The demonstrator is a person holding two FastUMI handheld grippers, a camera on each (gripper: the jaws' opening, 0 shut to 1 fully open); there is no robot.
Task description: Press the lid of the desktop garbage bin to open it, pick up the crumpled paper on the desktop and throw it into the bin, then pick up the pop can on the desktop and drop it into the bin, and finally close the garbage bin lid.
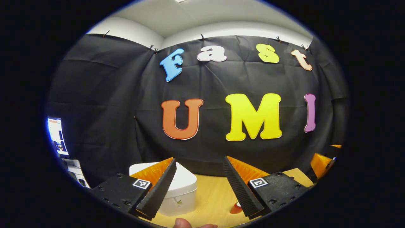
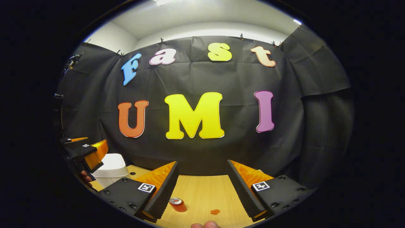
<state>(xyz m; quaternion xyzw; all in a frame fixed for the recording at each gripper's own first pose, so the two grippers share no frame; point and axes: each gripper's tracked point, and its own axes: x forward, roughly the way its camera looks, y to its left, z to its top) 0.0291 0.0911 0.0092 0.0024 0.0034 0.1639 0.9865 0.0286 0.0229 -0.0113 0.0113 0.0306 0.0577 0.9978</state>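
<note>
both hand-held grippers gape empty. white garbage bin (image 1: pixel 177 190), lid shut, sits left on the counter (image 2: pixel 202 190). left hand-held gripper (image 1: pixel 197 186) should press the lid squarely, likely near its edge.

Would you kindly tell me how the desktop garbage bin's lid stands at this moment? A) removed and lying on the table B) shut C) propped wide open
B: the white lid sits flat and shut on the bin, with the left tongs open beside it.
</note>
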